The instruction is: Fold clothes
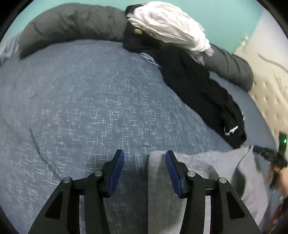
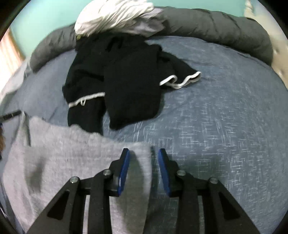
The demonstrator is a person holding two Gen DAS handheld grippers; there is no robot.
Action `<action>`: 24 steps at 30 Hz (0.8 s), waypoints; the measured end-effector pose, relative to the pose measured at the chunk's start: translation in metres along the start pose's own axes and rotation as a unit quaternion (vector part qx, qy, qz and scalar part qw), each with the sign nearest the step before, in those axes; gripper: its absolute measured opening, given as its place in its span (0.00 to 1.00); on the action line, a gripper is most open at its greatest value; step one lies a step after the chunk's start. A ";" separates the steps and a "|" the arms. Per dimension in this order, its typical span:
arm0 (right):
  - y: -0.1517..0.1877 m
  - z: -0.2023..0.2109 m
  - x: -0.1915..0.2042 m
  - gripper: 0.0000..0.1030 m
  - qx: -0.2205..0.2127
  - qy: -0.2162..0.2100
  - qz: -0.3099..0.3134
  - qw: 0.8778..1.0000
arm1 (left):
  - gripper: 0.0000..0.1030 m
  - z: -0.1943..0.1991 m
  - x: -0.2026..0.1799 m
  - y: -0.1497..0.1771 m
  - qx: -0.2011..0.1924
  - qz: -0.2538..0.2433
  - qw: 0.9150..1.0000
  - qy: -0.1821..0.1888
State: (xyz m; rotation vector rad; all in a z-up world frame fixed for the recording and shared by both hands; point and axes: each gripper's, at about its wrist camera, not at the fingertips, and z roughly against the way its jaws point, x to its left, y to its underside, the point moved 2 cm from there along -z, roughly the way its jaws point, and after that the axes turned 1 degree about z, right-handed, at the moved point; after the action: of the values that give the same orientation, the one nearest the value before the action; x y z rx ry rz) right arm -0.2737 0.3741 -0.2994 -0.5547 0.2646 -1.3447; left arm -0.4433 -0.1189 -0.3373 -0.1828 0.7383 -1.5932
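A bed [image 1: 81,100] with a blue flecked cover is seen from two wrist cameras. Three groups of clothing are counted on it. One grey garment [image 2: 72,158] lies flat at the near edge. Black garments with white trim [image 2: 117,86] are heaped beyond the grey garment, towards the far side of the bed; their number cannot be told. One white garment [image 2: 115,16] is crumpled on top of the far end of that black heap. One rolled grey duvet [image 1: 72,21] runs along the far edge of the bed, behind the heap.

The long axis of the grey garment runs across the near edge of the bed, from one claw to the other; one straight side edge is seen in the right wrist view.

Two claws are present. The left claw [image 1: 144,162] is held at a moderate gap above the left end of the grey garment, with nothing visibly pressed between its blue pads [image 1: 117,172]. The right claw [image 2: 143,160] is set narrower, and the garment's right edge lies between its jaws; whether the pads press on the cloth cannot be told.
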 end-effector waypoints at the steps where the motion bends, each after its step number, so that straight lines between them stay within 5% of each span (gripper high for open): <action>1: 0.000 0.001 -0.005 0.33 -0.003 -0.009 -0.011 1.000 | 0.52 -0.001 0.001 0.001 0.002 0.002 1.000 0.004; 11: 0.009 -0.016 -0.002 0.36 0.009 -0.039 -0.013 0.999 | 0.52 -0.018 -0.007 0.022 0.028 -0.020 0.999 0.028; 12: 0.009 -0.017 0.000 0.31 0.013 -0.041 -0.011 0.999 | 0.49 -0.019 -0.008 0.022 0.030 -0.024 0.999 0.027; 14: 0.009 -0.018 0.005 0.21 0.018 -0.046 -0.005 0.999 | 0.17 -0.021 -0.011 0.023 0.034 -0.032 0.999 0.023; 16: 0.008 -0.015 0.008 0.05 0.011 -0.046 -0.004 0.999 | 0.08 -0.021 -0.013 0.023 0.033 -0.040 0.999 0.018; 17: 0.007 -0.012 0.008 0.05 0.005 -0.045 -0.004 0.999 | 0.03 -0.019 -0.012 0.023 0.029 -0.040 0.999 0.019; 24: 0.001 0.023 -0.007 0.02 -0.058 -0.039 -0.025 0.997 | 0.03 0.020 0.002 0.019 -0.026 -0.031 0.999 0.034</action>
State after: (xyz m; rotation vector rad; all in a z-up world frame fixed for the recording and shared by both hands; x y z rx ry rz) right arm -0.2635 0.3857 -0.2814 -0.7141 0.2662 -1.3592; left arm -0.4176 -0.1270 -0.3328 -0.1912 0.8357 -1.6459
